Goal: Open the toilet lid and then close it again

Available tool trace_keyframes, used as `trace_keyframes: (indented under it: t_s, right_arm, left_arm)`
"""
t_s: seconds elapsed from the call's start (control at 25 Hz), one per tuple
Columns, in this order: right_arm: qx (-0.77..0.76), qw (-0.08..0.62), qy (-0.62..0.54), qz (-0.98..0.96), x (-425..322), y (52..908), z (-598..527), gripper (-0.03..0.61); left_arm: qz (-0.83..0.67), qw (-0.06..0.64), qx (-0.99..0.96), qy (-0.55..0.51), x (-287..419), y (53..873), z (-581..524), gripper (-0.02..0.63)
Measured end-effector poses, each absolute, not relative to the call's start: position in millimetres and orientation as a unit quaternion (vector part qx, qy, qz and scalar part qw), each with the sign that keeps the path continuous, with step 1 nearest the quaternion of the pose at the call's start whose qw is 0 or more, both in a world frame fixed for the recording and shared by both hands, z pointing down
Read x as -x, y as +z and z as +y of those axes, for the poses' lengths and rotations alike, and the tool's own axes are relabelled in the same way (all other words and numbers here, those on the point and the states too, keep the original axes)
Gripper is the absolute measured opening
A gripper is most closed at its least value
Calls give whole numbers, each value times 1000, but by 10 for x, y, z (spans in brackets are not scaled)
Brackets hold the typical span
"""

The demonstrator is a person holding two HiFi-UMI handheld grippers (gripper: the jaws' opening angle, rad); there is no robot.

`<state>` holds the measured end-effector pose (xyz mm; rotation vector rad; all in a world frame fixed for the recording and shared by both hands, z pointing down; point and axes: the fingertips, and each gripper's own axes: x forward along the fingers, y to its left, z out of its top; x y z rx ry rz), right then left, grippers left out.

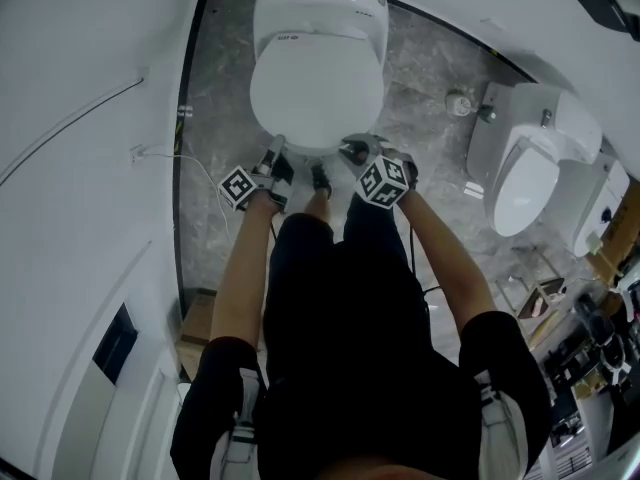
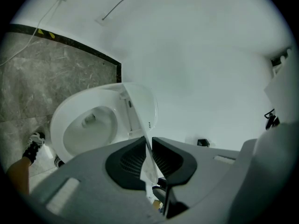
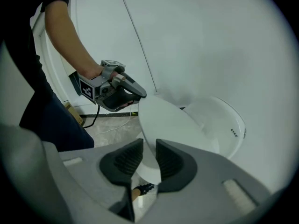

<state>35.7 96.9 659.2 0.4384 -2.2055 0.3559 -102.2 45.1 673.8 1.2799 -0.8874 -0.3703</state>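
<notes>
Toilet lid (image 3: 170, 122) stands partly raised, tilted up off the bowl (image 2: 86, 127); left gripper (image 2: 147, 143) has its fingers pinching the lid's front rim; right gripper (image 3: 149, 146) has its fingers spread, the rim lying loose between them

Head view, looking down. We held the left gripper (image 1: 274, 151) and the right gripper (image 1: 353, 152) at the near rim of the white toilet lid (image 1: 316, 98), our legs (image 1: 300, 258) just below them. A second toilet (image 1: 525, 183) stood well apart at right, on the grey marble floor (image 1: 215, 98).
</notes>
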Motion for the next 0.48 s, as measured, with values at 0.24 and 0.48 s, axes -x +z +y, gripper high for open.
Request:
trace_keyframes:
  t_s: [0.24,0.48]
  right_arm:
    - [-156,430,110,-883,-354,6461,825,95]
    - [-131,435,77,-888,-289,6285,632,97]
  left_arm:
    - [-412,690,-564,-188,1003,6595,300,43]
    - [-429,677,-558,-215,957,6432,156,43]
